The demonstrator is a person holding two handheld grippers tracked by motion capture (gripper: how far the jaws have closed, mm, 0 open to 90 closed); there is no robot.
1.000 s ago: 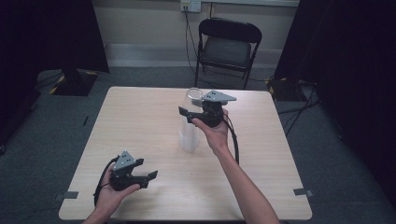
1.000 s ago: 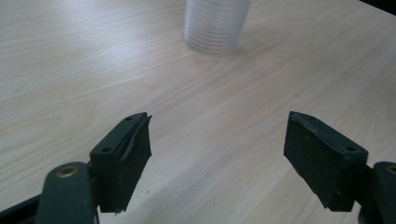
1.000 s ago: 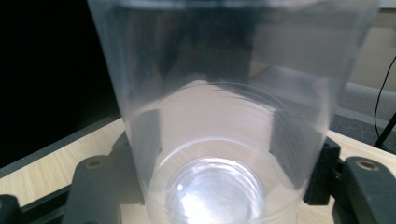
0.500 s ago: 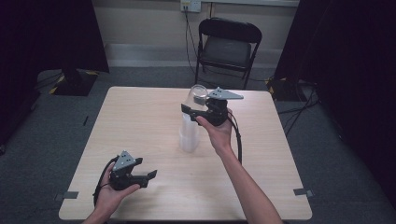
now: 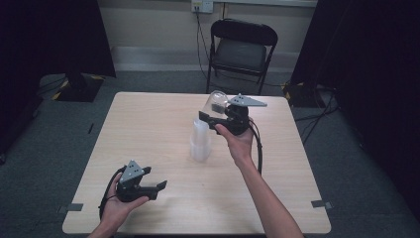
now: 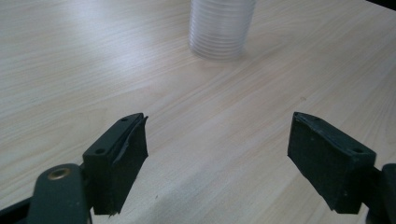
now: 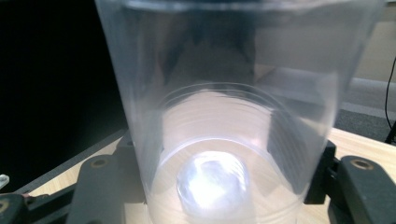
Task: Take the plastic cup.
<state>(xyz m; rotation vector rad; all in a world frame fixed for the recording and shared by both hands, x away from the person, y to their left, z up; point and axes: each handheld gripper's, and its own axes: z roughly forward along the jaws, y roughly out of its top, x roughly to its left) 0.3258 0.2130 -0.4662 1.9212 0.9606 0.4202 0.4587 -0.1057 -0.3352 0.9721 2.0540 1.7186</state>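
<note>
Right tongs are clamping a single clear plastic cup, pads pressing on its sides. In the right gripper view the cup is sitting square between both jaws. Jaws have just been closing onto it. In the high view the cup is hanging in the air, tilted, lifted clear above and slightly behind the cup stack; the two are not touching.

Cup stack is standing upright near the middle of the worktop, just left of the right hand. In the left gripper view the stack is sitting ahead of the jaws, well apart from them.

Left tongs are gaping wide with nothing between them; in the left gripper view the left tongs are showing bare wood between the pads. The left hand is holding them low at the near left part of the worktop, jaws pointing right toward the centre.

A black folding chair is standing beyond the far edge.
</note>
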